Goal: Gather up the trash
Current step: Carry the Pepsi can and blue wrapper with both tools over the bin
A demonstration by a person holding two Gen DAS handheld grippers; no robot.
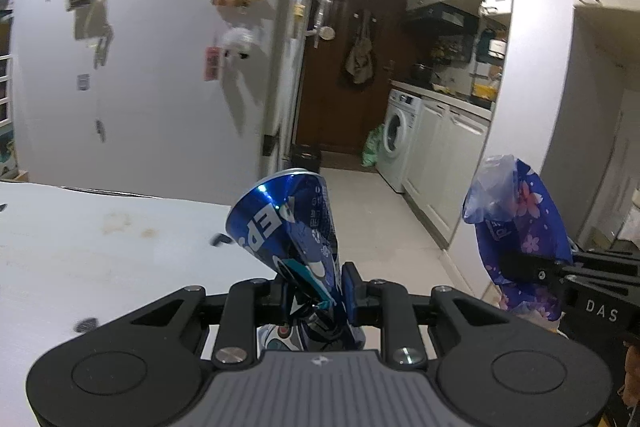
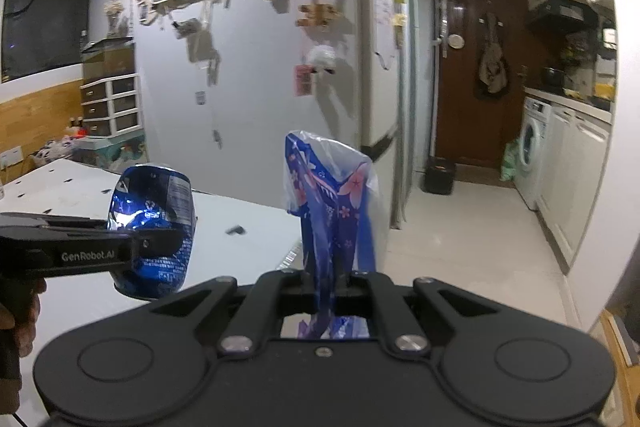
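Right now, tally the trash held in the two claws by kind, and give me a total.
Crushed blue cans: 1, the crushed blue can clamped in the left claw.
Blue flowered wrappers: 1, the blue flowered wrapper clamped in the right claw.
Total: 2 pieces of trash, both lifted above the white table.

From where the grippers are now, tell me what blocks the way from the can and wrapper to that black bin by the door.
Nothing visible does. The left gripper holds the crushed blue can, the right gripper the blue floral wrapper. Open floor runs past the table's edge to the black bin.
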